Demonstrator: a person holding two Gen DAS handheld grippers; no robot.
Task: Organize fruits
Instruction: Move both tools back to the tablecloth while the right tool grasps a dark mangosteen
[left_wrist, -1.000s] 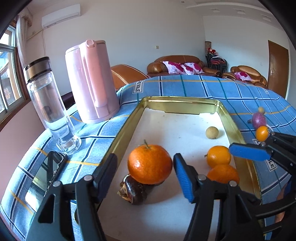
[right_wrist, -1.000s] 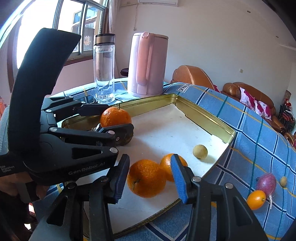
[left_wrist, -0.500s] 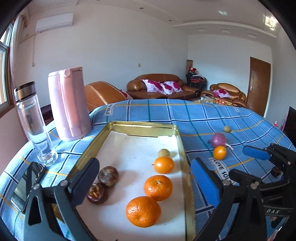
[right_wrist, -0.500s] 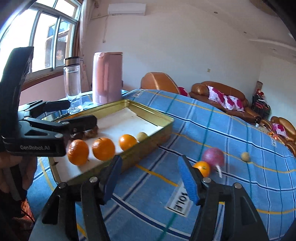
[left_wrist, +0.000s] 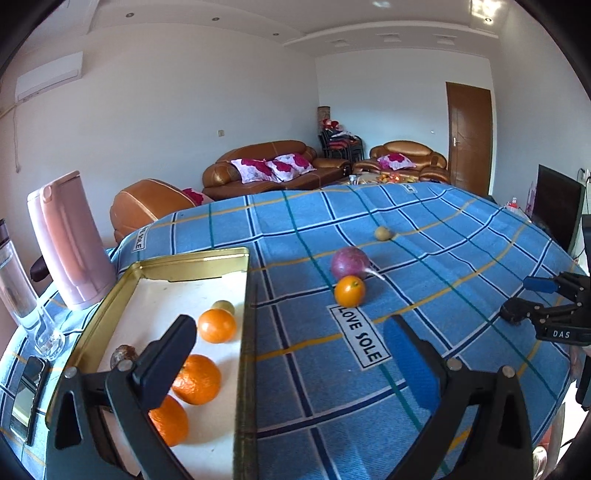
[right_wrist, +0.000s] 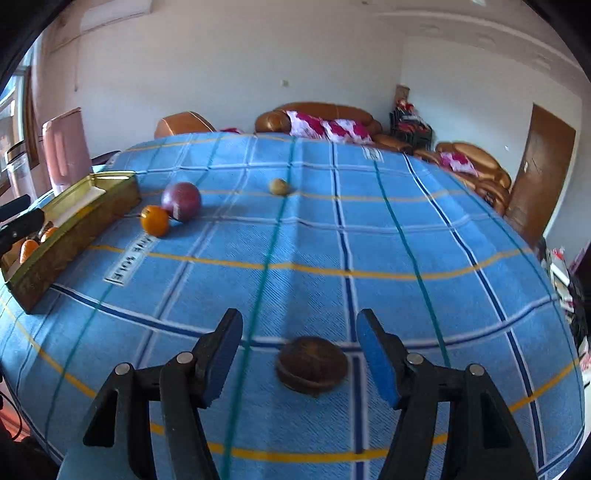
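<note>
Currently: right gripper (right_wrist: 299, 354), fingers half open and empty, straddles the brown fruit (right_wrist: 312, 365) near the worktop's (right_wrist: 369, 240) front edge; lower squarely, then close. Left gripper (left_wrist: 291, 354) is wide open, empty.

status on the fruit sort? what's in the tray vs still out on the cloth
Done: three oranges, a small pale fruit and a dark fruit sit in the gold tray. In hand: nothing; the left claw is open and empty, the right claw hangs open around a brown fruit, untouched. Left on the cloth: that one, a small orange, a purple fruit and a small pale one.
</note>
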